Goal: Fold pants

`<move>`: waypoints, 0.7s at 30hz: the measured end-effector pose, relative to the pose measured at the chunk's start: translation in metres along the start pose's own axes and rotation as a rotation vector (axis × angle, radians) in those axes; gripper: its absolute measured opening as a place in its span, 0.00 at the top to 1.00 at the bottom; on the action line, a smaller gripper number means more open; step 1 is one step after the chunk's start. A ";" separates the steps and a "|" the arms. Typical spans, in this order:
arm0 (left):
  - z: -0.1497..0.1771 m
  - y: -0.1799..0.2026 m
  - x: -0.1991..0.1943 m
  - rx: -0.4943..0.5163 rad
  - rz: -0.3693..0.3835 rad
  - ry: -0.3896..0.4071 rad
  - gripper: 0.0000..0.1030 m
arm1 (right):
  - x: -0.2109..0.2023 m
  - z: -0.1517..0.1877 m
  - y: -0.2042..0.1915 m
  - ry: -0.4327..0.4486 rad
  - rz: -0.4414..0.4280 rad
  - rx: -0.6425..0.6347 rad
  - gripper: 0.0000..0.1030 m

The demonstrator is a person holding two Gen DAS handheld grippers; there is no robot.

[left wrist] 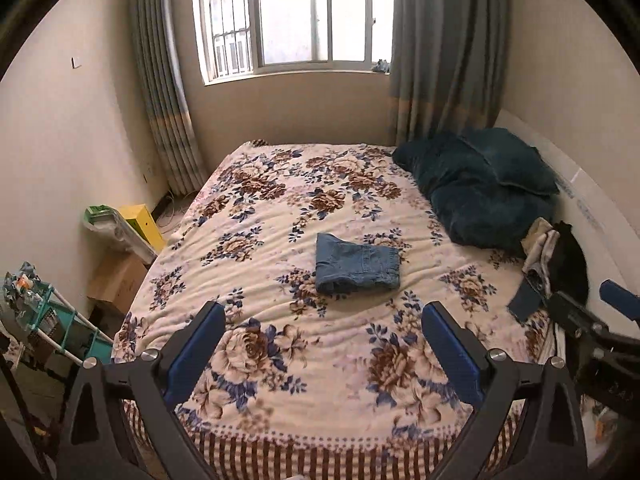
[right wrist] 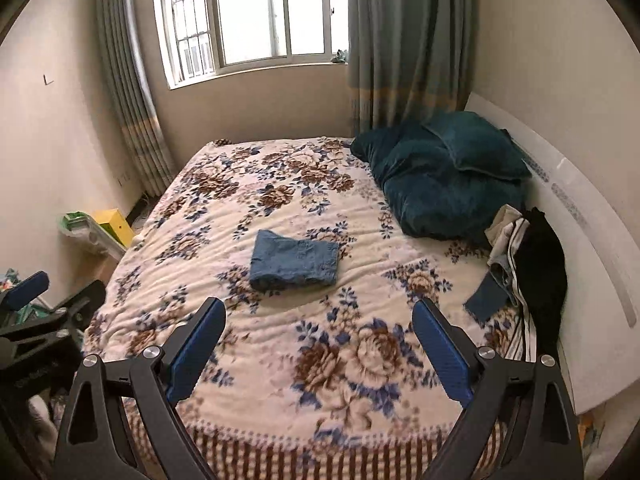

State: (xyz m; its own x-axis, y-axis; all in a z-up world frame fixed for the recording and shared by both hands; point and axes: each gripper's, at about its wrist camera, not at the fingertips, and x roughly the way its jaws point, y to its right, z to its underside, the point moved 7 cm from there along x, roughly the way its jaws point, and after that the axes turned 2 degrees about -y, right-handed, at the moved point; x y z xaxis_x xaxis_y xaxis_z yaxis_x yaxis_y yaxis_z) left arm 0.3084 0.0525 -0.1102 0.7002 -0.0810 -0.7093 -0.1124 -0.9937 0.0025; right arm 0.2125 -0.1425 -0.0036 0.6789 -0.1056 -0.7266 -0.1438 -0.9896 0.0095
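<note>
Blue denim pants (left wrist: 357, 269) lie folded into a small rectangle near the middle of the floral bed cover (left wrist: 280, 208); they also show in the right wrist view (right wrist: 294, 266). My left gripper (left wrist: 323, 312) is open and empty, held above the bed's near edge, well short of the pants. My right gripper (right wrist: 318, 308) is open and empty, beside the left one and also short of the pants. Each gripper shows at the edge of the other's view, the right one (left wrist: 580, 308) and the left one (right wrist: 52, 292).
Dark teal pillows (right wrist: 444, 176) lie at the far right by the white headboard (right wrist: 580, 208). A heap of clothes (right wrist: 528, 264) lies at the right edge of the bed. Boxes (left wrist: 120, 276) and a teal rack (left wrist: 52, 320) stand on the floor at left.
</note>
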 end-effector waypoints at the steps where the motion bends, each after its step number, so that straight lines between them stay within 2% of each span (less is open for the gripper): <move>1: 0.005 -0.001 -0.011 -0.001 0.003 0.002 0.02 | -0.013 0.007 -0.003 0.002 -0.001 -0.003 0.06; 5: 0.021 -0.003 -0.050 0.003 0.020 0.006 0.02 | -0.067 0.034 -0.011 0.027 -0.001 0.002 0.06; 12: 0.036 -0.005 -0.103 0.003 -0.016 0.056 0.02 | -0.139 0.059 -0.007 0.061 -0.006 0.000 0.06; 17: 0.045 -0.003 -0.126 -0.028 -0.011 0.068 0.02 | -0.170 0.064 -0.002 0.079 -0.019 -0.021 0.06; 21: 0.048 0.001 -0.134 -0.034 -0.019 0.080 0.02 | -0.180 0.066 0.002 0.080 -0.029 -0.032 0.06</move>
State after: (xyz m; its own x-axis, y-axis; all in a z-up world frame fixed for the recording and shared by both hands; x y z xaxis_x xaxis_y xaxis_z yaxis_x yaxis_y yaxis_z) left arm 0.1808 0.0661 -0.0493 0.7560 -0.0665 -0.6512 -0.0751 -0.9971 0.0147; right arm 0.0429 -0.1191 0.0818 0.7383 -0.0831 -0.6693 -0.1010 -0.9948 0.0120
